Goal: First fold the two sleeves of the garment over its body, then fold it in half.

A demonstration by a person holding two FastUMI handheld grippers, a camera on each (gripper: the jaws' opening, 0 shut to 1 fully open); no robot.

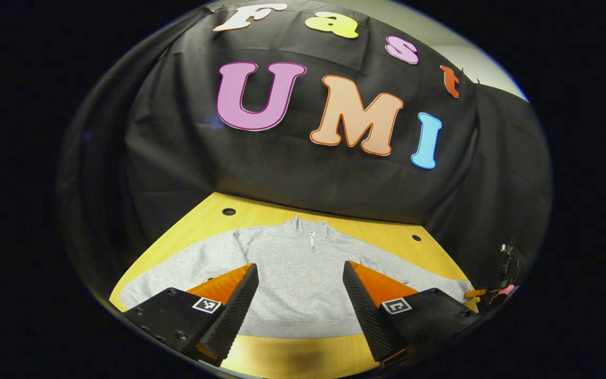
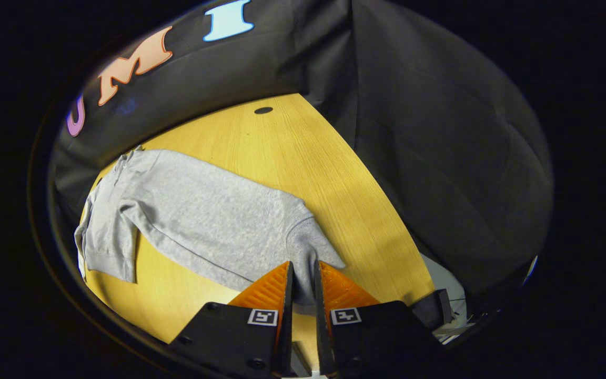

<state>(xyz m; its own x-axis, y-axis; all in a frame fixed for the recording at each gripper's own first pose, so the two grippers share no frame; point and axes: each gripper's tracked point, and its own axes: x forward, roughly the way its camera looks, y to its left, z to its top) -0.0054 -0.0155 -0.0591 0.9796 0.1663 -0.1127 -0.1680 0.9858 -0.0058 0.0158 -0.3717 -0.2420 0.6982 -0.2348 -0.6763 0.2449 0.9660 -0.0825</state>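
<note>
Both tongs I'm working sit over the light grey zip-neck knit sweatshirt. Between my right gripper's orange ridged fingers, nearly closed, I see the ribbed cuff of the sweatshirt's sleeve pinched, the sleeve running away ahead and leftward to the body. My left gripper hangs released, its jaws wide apart, above the hem, with the collar straight ahead. Under the garment lies the yellow wooden table, bare to the right of my right fingers
</note>
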